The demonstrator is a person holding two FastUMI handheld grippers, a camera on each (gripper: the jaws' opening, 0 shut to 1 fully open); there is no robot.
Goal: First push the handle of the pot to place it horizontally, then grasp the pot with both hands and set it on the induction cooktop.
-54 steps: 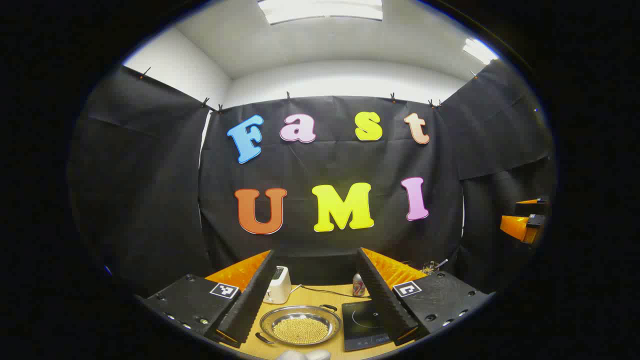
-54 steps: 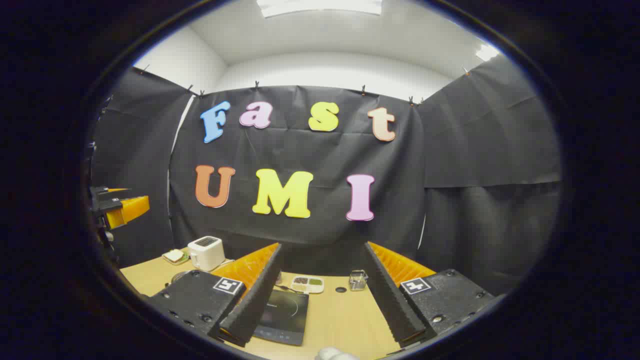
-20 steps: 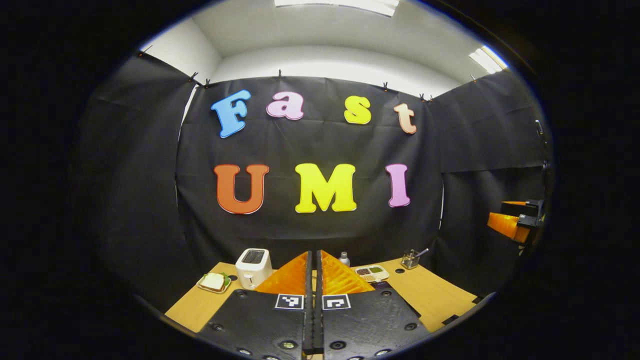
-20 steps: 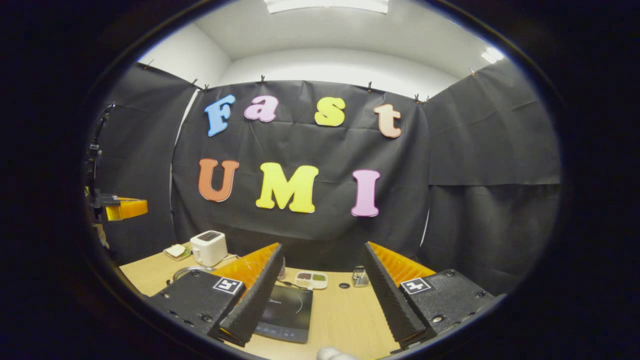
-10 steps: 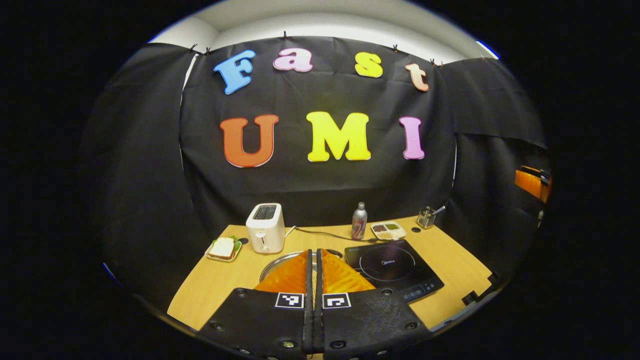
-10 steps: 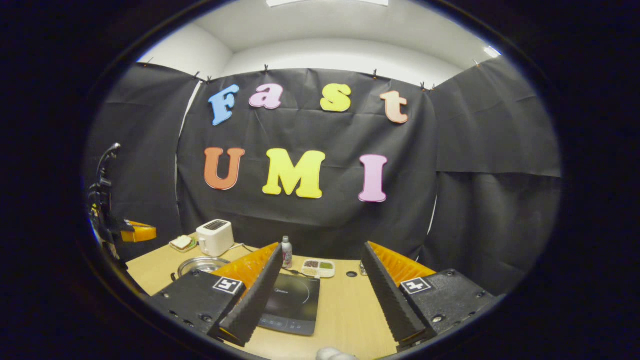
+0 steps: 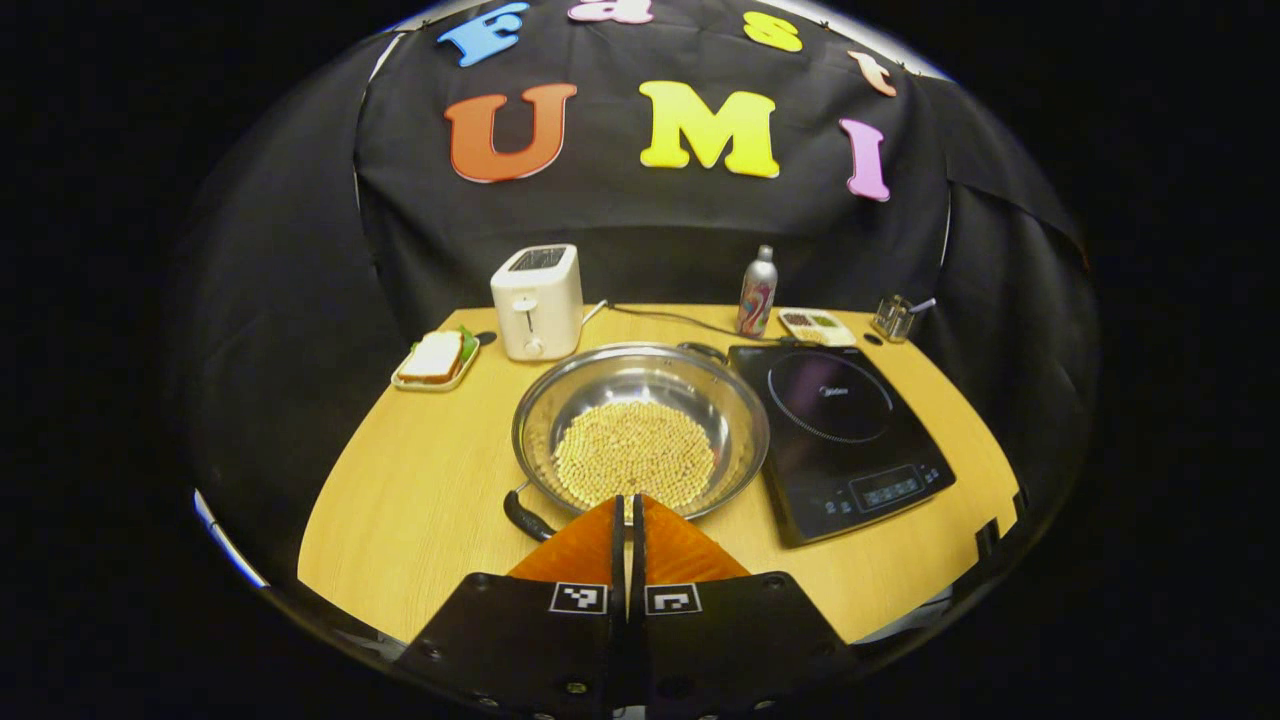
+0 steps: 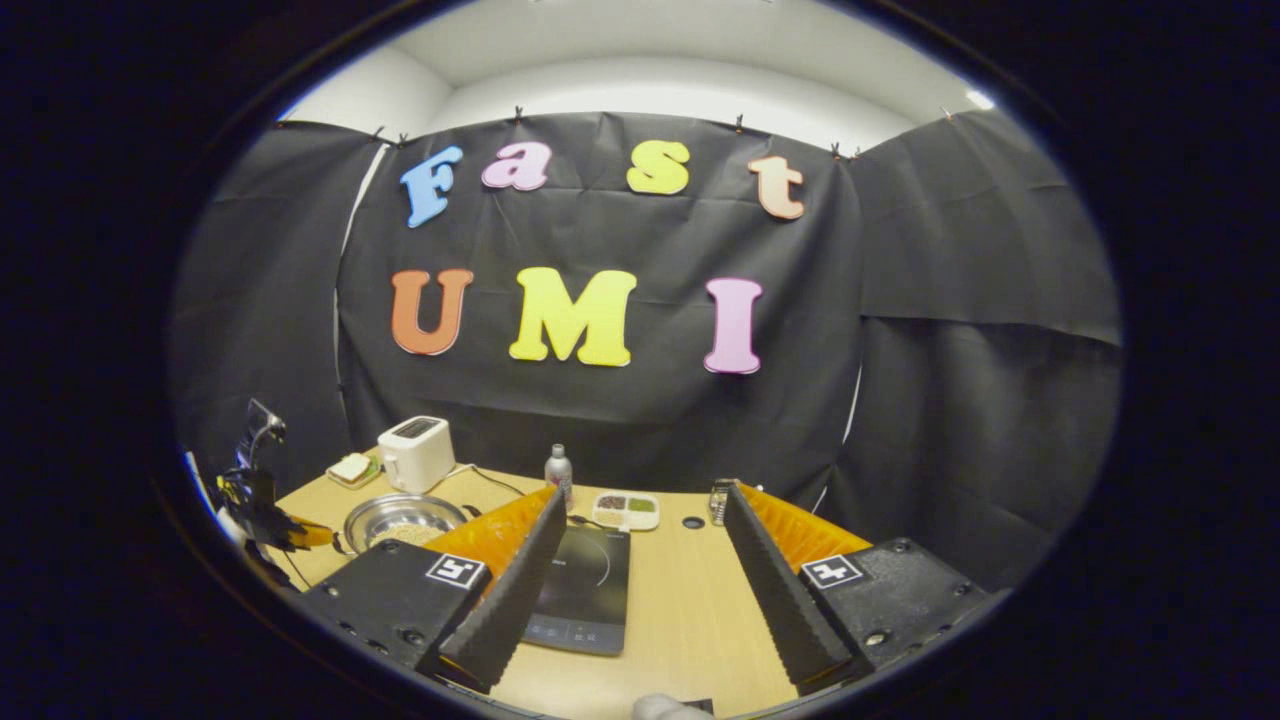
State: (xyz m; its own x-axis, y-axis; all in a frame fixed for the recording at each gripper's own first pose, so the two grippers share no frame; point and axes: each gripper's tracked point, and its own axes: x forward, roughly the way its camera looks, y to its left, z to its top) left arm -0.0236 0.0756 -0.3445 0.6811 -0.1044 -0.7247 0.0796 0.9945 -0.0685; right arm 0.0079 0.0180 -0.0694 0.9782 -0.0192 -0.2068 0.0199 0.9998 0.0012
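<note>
We see the pot [image 7: 640, 425], a wide steel pan holding pale beans, resting on the wooden table [image 7: 420, 500] just left of the induction cooktop [image 7: 840, 430]; its near black handle [image 7: 525, 515] points toward the table's front-left. Our left gripper [image 7: 628, 515] hovers just in front of the pot's near rim, its fingers pressed together and holding nothing. Our right gripper [image 8: 640, 560] hangs above the table with its fingers spread wide, the cooktop between them. Behind stand a toaster [image 7: 538, 300], a sandwich plate [image 7: 432, 362] and a bottle [image 7: 757, 292].

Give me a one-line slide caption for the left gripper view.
Shut left claw poised over the bean-filled pot, its near handle angled left, beside the induction cooktop.
</note>
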